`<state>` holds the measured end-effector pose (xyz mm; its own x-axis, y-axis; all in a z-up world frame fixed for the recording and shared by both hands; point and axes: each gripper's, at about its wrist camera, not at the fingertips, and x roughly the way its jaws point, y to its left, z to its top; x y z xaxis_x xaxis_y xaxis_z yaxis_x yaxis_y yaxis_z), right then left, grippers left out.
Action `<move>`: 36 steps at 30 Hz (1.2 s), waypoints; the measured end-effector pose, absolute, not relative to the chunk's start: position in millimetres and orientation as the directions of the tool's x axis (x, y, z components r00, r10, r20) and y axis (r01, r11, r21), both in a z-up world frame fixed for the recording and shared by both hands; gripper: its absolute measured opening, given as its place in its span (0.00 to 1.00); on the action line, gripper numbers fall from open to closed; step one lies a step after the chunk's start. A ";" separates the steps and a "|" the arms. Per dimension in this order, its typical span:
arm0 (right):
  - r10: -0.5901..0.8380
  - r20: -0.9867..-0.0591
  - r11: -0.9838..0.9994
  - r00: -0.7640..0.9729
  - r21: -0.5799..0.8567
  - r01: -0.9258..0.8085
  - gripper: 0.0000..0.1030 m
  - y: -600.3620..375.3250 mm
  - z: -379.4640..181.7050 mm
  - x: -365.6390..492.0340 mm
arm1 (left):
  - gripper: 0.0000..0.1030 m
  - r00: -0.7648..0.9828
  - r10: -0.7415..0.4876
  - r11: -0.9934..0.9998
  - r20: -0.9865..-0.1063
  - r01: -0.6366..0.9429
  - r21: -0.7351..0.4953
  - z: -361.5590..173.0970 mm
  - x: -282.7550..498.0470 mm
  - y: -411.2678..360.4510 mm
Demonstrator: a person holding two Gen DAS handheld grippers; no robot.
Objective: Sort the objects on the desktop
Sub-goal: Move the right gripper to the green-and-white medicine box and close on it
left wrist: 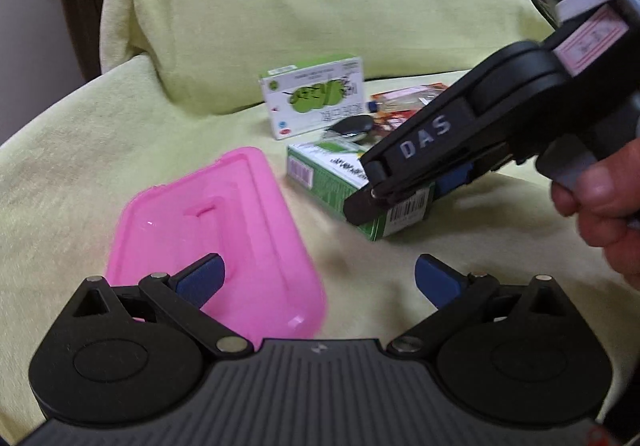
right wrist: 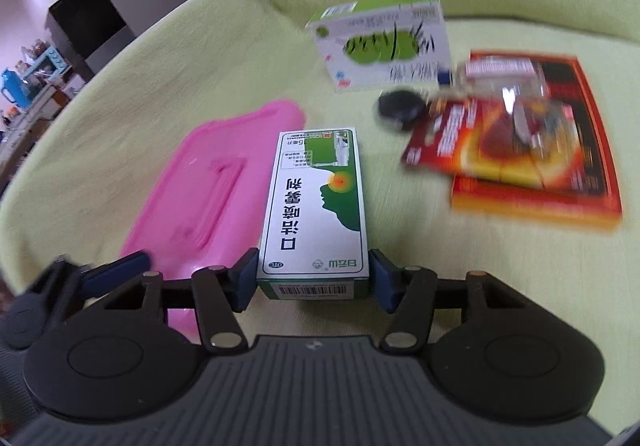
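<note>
My right gripper (right wrist: 313, 278) is shut on the near end of a long green and white spray box (right wrist: 316, 206), its blue pads pressed against both sides. In the left wrist view the same box (left wrist: 320, 178) lies just right of a pink plastic tray (left wrist: 216, 242), with the right gripper (left wrist: 404, 198) clamped on it from the right. My left gripper (left wrist: 320, 278) is open and holds nothing; its left finger hangs over the pink tray (right wrist: 212, 182), its right finger over bare cloth.
A yellow-green cloth (left wrist: 120, 150) covers the seat and backrest. Behind the spray box stand a white and green box (right wrist: 384, 46), a small black round object (right wrist: 400, 106), a clear packet (right wrist: 516, 102) and red-orange books (right wrist: 560, 174). A hand (left wrist: 600, 206) grips the right tool.
</note>
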<state>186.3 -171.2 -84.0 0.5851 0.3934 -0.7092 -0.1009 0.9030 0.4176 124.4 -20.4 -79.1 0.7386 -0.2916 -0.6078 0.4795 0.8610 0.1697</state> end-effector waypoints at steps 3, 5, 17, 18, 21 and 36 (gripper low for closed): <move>0.433 -0.713 0.881 0.552 0.463 -0.093 0.51 -172.4 -82.6 165.2 | 0.99 0.726 -0.310 0.848 -0.614 0.503 0.167 -78.9 108.9 -22.9; 0.471 -0.711 0.857 0.523 0.508 -0.081 0.51 -174.8 -84.5 153.2 | 0.99 0.713 -0.333 0.836 -0.617 0.526 0.157 -79.1 98.6 -23.2; 0.520 -0.717 0.821 0.464 0.569 -0.040 0.54 -190.6 -90.2 125.9 | 0.99 0.563 -0.517 0.712 -0.644 0.701 0.041 -82.9 86.8 -45.7; 0.515 -0.721 0.826 0.464 0.562 -0.043 0.60 -191.4 -89.9 126.4 | 0.99 0.559 -0.523 0.709 -0.643 0.704 0.036 -83.4 88.5 -48.0; 0.481 -0.735 0.853 0.478 0.519 -0.059 0.70 -195.1 -84.9 125.6 | 0.99 0.566 -0.529 0.709 -0.633 0.704 0.037 -83.3 89.9 -52.9; 0.315 -0.753 0.949 0.578 0.226 -0.222 0.58 -180.1 -58.4 149.7 | 0.99 0.562 -0.513 0.669 -0.649 0.736 0.109 -87.3 88.9 -81.9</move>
